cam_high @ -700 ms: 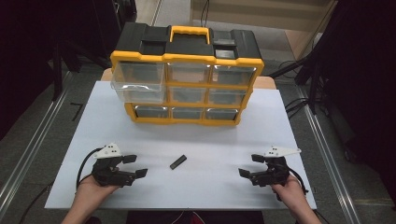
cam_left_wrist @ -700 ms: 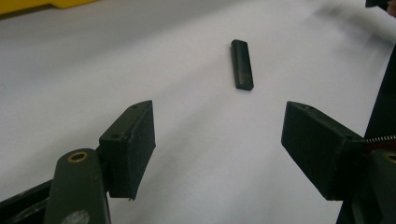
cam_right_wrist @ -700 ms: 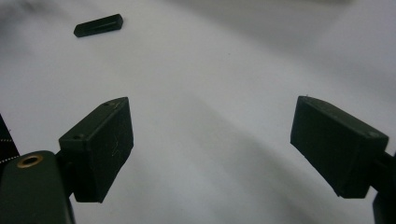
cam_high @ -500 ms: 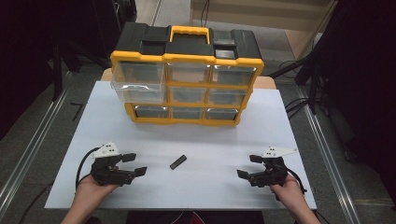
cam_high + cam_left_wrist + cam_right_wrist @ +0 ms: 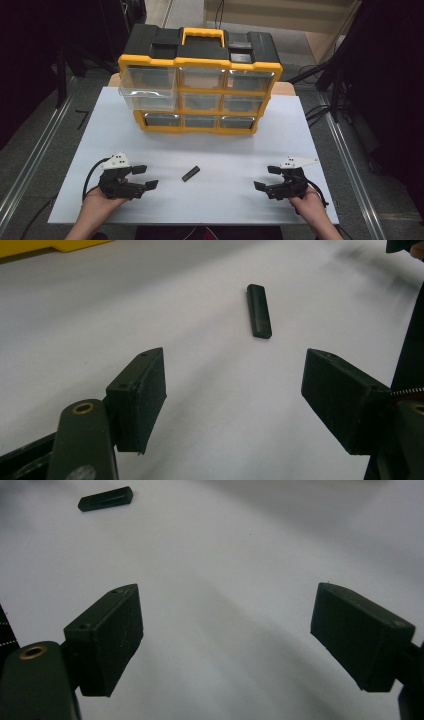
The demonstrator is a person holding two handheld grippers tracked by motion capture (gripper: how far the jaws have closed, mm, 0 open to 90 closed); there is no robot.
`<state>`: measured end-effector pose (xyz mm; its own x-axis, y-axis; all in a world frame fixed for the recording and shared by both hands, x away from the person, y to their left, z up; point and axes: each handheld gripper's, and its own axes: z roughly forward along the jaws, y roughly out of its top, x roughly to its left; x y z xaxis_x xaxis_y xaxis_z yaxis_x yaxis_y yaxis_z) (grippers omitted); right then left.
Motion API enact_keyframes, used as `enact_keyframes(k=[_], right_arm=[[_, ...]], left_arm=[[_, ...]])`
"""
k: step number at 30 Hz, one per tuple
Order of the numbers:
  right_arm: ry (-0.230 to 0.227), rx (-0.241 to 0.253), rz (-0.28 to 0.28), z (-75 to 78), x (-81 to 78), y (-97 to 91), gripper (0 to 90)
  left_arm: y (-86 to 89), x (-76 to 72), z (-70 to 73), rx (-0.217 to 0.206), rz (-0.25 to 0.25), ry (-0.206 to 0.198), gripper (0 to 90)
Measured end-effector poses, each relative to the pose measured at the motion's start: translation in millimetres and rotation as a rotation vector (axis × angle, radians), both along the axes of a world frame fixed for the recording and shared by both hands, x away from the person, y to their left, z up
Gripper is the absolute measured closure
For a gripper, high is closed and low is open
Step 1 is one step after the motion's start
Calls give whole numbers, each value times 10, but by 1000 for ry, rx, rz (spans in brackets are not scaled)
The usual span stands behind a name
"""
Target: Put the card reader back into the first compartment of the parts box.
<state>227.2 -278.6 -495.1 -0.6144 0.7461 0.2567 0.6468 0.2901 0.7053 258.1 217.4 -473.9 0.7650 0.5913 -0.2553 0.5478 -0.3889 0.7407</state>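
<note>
A small black bar-shaped piece (image 5: 190, 173) lies flat on the white tabletop (image 5: 220, 150) between my two grippers. Ahead of the left jaws it shows as a short dark stick (image 5: 259, 310), and in the right gripper view it lies far off at the top left (image 5: 105, 499). My left gripper (image 5: 145, 177) rests at the near left, open and holding nothing. My right gripper (image 5: 267, 177) rests at the near right, also open and holding nothing. Behind them stands a yellow and black drawer organiser (image 5: 200, 80) whose top left clear drawer (image 5: 148, 87) is pulled out.
The organiser has a yellow carry handle (image 5: 202, 35) on its black lid and several clear drawers. Metal rails (image 5: 30, 165) run along both sides of the table. Cables trail from each gripper toward the near edge.
The right gripper has shifted slightly left and nearer the front edge. The left gripper and the black piece stay where they were.
</note>
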Motion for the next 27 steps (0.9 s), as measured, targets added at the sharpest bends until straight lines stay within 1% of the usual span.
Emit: enact_keyframes(k=[8, 13, 15, 18, 27], right_arm=[[3, -4, 29, -8, -2, 40, 121], [5, 6, 23, -4, 1, 28, 121], [4, 5, 12, -1, 3, 18, 121], [1, 18, -1, 2, 10, -4, 121], [7, 11, 16, -2, 6, 18, 121]], left_arm=[[-3, -12, 9, 3, -3, -9, 274], [-8, -15, 10, 5, -5, -12, 274], [-8, -16, 11, 4, -5, -12, 274], [-8, -18, 11, 4, -4, -12, 274], [-23, -31, 23, -1, -9, -25, 274]])
